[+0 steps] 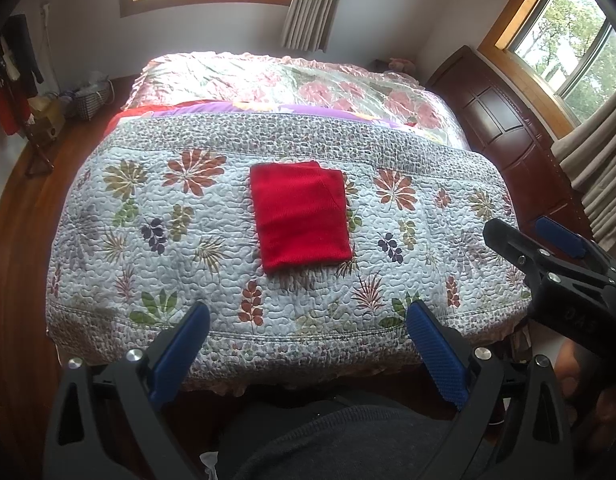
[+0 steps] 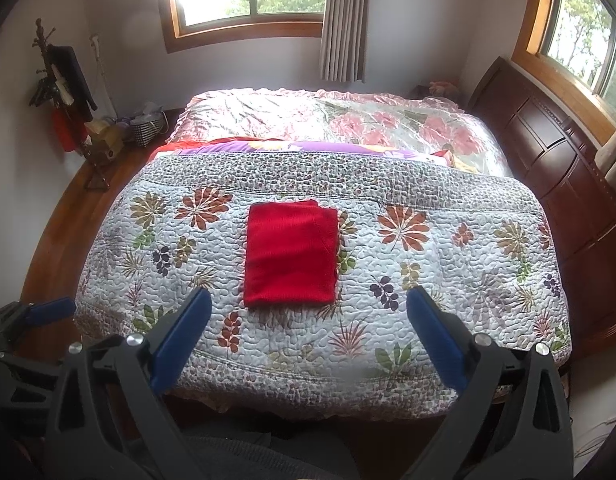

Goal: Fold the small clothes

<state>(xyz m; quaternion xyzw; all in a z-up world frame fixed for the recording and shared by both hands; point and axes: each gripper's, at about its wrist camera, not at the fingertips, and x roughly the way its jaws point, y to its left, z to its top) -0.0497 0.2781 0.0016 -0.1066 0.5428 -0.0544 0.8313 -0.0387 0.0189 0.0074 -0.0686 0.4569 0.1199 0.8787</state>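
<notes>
Both tongs, left and right, gape empty; folded red garment lies on the quilt.

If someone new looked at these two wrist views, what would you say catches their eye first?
The bright red folded garment stands out at once, lying as a neat rectangle in the middle of the floral quilt that covers the near part of the bed. Next come the blue-padded tools low in each view: the left gripper and the right gripper both hang open at the near edge of the bed, holding nothing and apart from the garment.
</notes>
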